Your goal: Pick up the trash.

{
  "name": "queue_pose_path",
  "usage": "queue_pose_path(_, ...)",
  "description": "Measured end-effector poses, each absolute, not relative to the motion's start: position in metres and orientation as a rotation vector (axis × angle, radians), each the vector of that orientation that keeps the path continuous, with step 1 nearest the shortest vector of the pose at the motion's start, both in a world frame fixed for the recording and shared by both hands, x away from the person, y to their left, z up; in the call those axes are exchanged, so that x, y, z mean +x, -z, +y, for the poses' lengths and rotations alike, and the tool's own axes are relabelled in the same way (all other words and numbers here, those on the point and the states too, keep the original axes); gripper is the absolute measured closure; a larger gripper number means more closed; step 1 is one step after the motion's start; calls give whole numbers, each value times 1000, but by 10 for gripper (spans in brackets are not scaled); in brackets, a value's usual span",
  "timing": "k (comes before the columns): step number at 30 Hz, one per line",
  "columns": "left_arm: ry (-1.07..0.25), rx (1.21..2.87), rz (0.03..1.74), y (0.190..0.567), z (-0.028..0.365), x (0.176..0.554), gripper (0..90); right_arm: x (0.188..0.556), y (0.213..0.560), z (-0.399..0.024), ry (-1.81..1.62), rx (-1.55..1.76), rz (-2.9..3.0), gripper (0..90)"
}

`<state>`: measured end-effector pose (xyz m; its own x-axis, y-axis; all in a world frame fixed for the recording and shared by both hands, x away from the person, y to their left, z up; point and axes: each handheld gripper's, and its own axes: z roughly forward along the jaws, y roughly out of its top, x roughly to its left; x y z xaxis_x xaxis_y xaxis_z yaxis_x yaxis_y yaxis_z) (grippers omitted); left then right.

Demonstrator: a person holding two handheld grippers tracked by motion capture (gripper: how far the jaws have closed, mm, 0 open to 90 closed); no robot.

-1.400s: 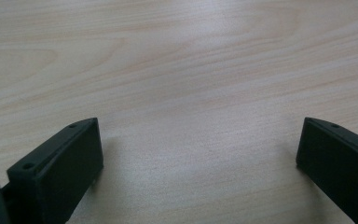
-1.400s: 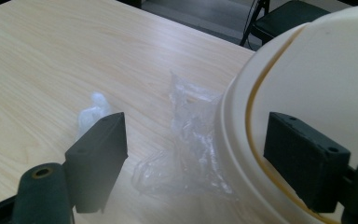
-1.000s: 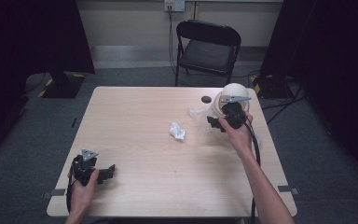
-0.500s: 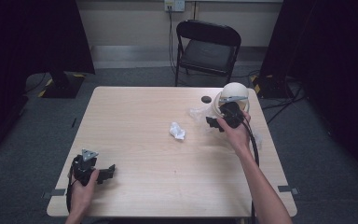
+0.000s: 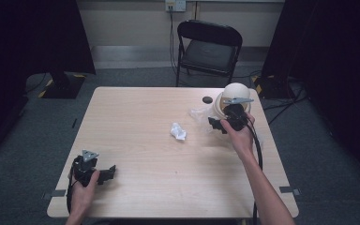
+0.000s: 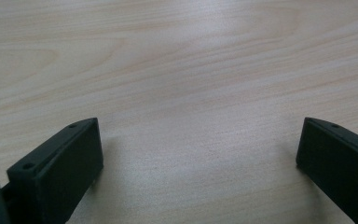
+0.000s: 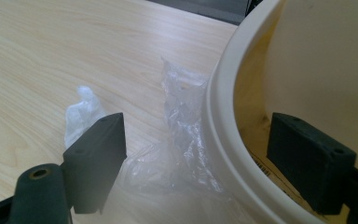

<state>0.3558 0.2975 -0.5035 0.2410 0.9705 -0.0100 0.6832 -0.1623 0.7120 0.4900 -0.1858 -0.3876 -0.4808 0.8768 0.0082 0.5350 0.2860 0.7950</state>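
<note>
Right gripper [image 7: 196,158] sits w/ jaws spread wide, nothing clamped: one jaw is inside the cream bowl [image 5: 232,96], the other outside it over the clear plastic wrap [image 7: 182,140], so the bowl's rim stands between them. Vs. 1 s ago it has crept only slightly in the high view, hand a touch lower and nearer the bowl's near edge; 0.5 s ago to now there's barely any shift. My read: approach is over, rim grab is lined up, closing is next. Wrap lies touching the bowl's outer wall, so the outer jaw could pinch film along w/ the rim.

Crumpled white paper ball [image 5: 178,131] lies apart on the table [image 5: 136,117], left of the bowl, same spot as before. Small dark disc [image 5: 207,99] near the far edge, also unmoved.

Left gripper [image 5: 96,171] at near-left corner, jaws wide apart, empty, resting on or just over bare wood; no change across the second. It looks idle, so the work is w/ the right hand [image 5: 239,136]. A folding chair [image 5: 208,44] stands beyond the table.
</note>
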Motion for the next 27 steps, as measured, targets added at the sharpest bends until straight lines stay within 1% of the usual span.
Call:
queue_pose_path(9, -619, 1918, 1509, 503, 297, 356, 0, 473, 377, -182, -1120, 1214, 2087, 203)
queue_pose_path(11, -620, 1920, 1507, 503, 298, 356, 0, 467, 373, -181, -1145, 1204, 2077, 184)
queue_pose_path(12, -619, 1920, 1507, 503, 297, 356, 0, 464, 372, -179, -1137, 1195, 2067, 187)
queue_pose_path(13, -620, 1921, 1507, 503, 298, 356, 0, 461, 371, -179, -1147, 1186, 2072, 216)
queue_pose_path(14, -619, 1918, 1509, 503, 297, 356, 0, 459, 370, -179, -1163, 1181, 2068, 225)
queue_pose_path(20, -621, 1920, 1508, 503, 297, 356, 0, 442, 363, -168, -1199, 1112, 2081, 209)
queue_pose_path(27, -620, 1920, 1508, 503, 297, 356, 0, 446, 373, -145, -1212, 1088, 2173, 194)
